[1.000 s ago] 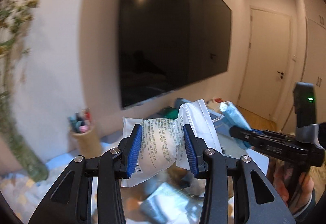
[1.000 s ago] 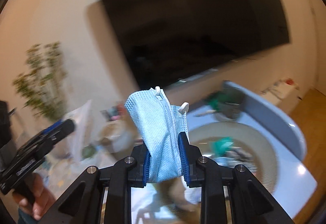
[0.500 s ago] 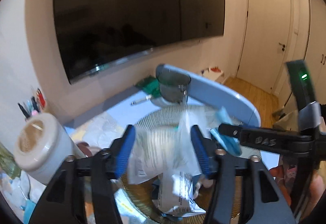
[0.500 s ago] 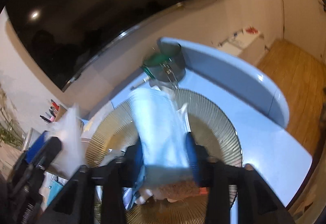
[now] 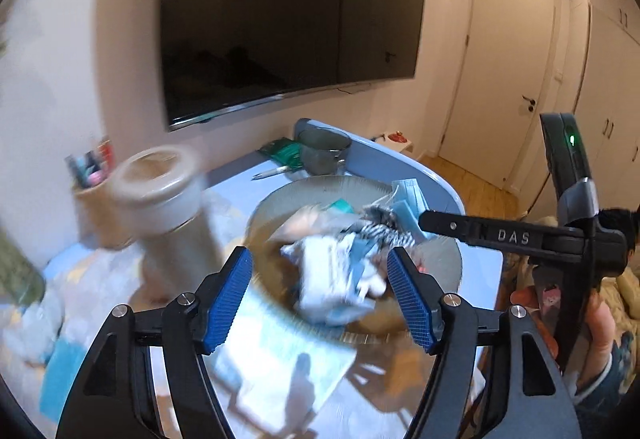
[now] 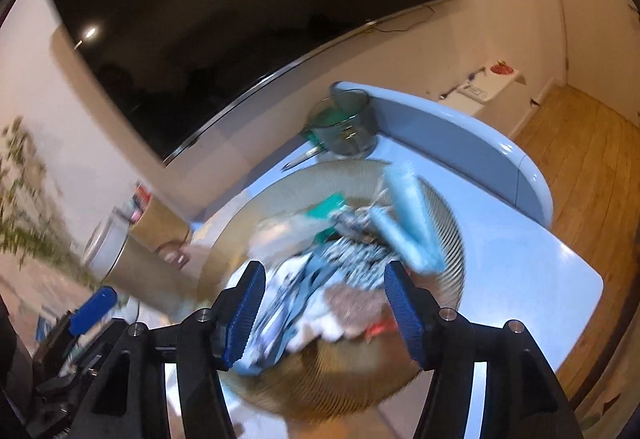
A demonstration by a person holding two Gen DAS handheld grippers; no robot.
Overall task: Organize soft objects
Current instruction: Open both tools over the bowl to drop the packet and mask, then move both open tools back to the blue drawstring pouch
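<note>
A second ago the left hand-held gripper (image 5: 320,293) squeezed a white packet with print on it, and the right hand-held gripper (image 6: 324,303) squeezed a blue face mask, both up in front of the dark TV. Now both point down at the round woven basket (image 5: 276,199), and both have let go.

The left hand-held gripper's jaws have just been opening. They stand wide apart and touch nothing. The white packet (image 5: 328,279) lies in the basket, in the middle of the frame, seen between the blue pads (image 5: 228,291) but lower and farther off.

The right hand-held gripper's jaws have just been opening too. They stand apart with nothing pressed between them. The blue face mask (image 6: 412,215) lies against the basket's far right wall, up and to the right of the pads. In the left view it sits just beside the tip of the right hand-held gripper.

The basket sits on the light blue surface (image 6: 520,271). The pile of soft things inside is blurred. A tall jar (image 5: 168,207) stands to the basket's left.
</note>
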